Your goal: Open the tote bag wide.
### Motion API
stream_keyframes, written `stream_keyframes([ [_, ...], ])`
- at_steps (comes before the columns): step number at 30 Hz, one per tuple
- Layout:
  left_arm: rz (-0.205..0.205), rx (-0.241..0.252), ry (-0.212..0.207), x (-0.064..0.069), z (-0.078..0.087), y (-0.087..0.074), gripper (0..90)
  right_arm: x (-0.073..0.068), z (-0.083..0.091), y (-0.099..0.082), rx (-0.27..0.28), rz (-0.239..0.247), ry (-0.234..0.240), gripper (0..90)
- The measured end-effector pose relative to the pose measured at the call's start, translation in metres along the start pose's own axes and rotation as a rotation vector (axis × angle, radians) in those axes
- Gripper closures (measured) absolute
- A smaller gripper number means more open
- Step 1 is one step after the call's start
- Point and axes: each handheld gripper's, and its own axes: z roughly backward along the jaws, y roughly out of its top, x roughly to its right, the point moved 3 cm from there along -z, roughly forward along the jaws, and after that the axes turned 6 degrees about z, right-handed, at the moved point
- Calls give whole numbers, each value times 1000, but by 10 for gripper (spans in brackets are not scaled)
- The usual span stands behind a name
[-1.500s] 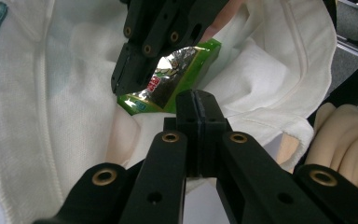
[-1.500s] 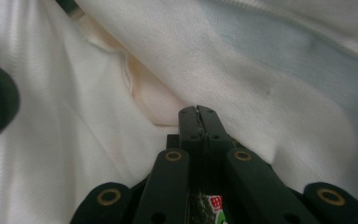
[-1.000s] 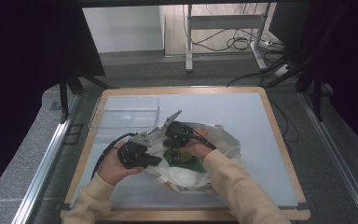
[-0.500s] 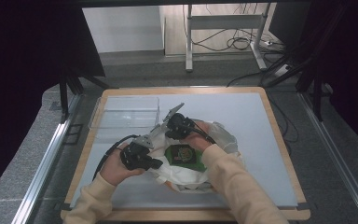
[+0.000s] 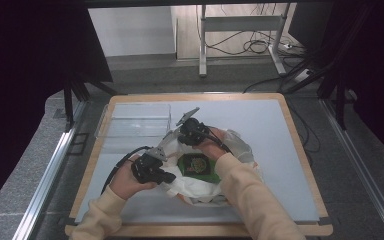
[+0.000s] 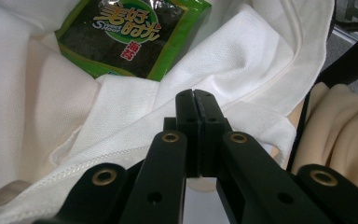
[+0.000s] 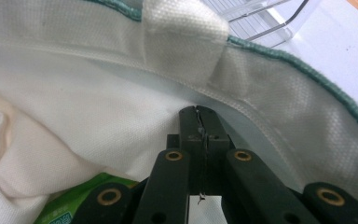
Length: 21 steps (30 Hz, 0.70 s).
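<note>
High view: we see the packet [image 5: 197, 165] lying flat inside the bag [image 5: 240, 150], between our two tongs.
Left tongs [image 6: 196, 100]: together; packet just ahead of the tips.
Right tongs [image 7: 200, 116]: together, at the bag wall; packet just behind, below the tips.
Nearer hand: cannot tell.

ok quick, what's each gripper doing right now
Left gripper: jaws closed, apparently pinching the white bag at its edge.
Right gripper: jaws closed against the bag's inner wall; whether fabric is pinched cannot be told.
</note>
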Motion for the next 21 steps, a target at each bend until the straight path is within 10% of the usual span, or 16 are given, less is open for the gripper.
stream_keyframes([
  [21,5,1,14,-2,-3,2,899,-18,9,-34,-117,22,57,891],
])
